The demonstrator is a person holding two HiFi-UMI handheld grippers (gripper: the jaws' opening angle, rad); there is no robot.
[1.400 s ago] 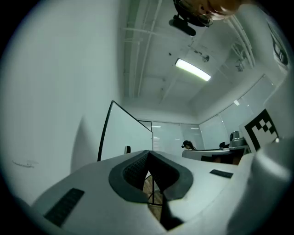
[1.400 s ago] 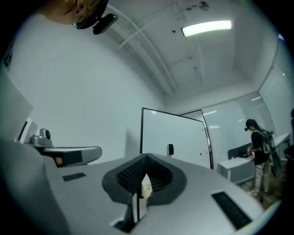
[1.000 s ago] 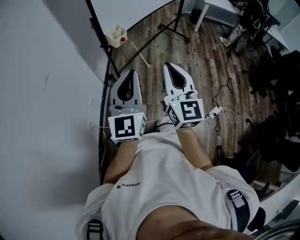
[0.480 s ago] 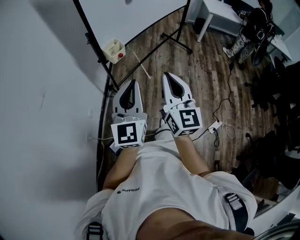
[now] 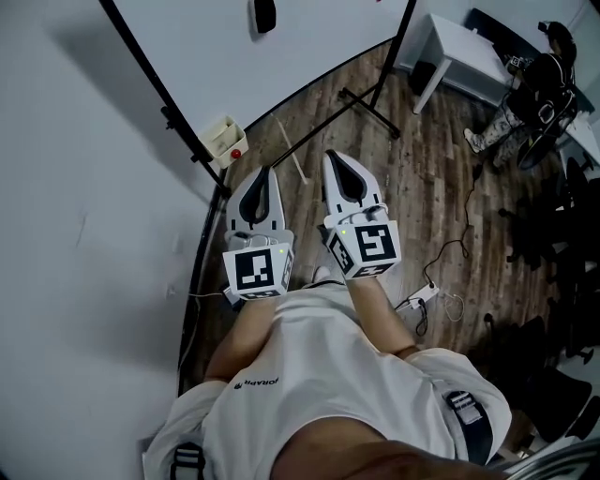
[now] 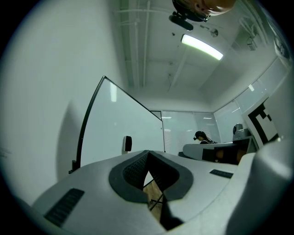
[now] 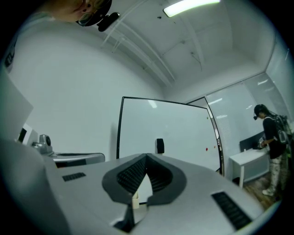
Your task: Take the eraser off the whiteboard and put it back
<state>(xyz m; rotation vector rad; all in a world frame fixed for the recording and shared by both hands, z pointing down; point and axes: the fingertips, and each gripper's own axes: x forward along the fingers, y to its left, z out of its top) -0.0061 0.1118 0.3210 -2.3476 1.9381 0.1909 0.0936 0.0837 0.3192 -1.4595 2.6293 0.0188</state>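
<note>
A black eraser [image 5: 264,14] sticks to the whiteboard [image 5: 309,47] at the top of the head view. It also shows ahead as a small dark block, the eraser [image 6: 127,143] in the left gripper view and the eraser [image 7: 159,146] in the right gripper view. My left gripper [image 5: 265,172] and right gripper [image 5: 335,155] are held side by side at waist height, pointing at the board, well short of it. The left gripper [image 6: 148,151] has its tips together with nothing between them. So does the right gripper [image 7: 146,156].
A cream tray [image 5: 228,139] with a red item hangs on the board's black frame. Black stand legs [image 5: 370,103] spread over the wood floor. A white desk [image 5: 464,47] and a person [image 5: 511,112] are at the back right. Cables [image 5: 441,300] lie at right, a white wall [image 5: 84,234] at left.
Both grippers have moved forward toward the whiteboard, still side by side. The board and its tray are nearer, and the eraser has come into the head view at the top.
</note>
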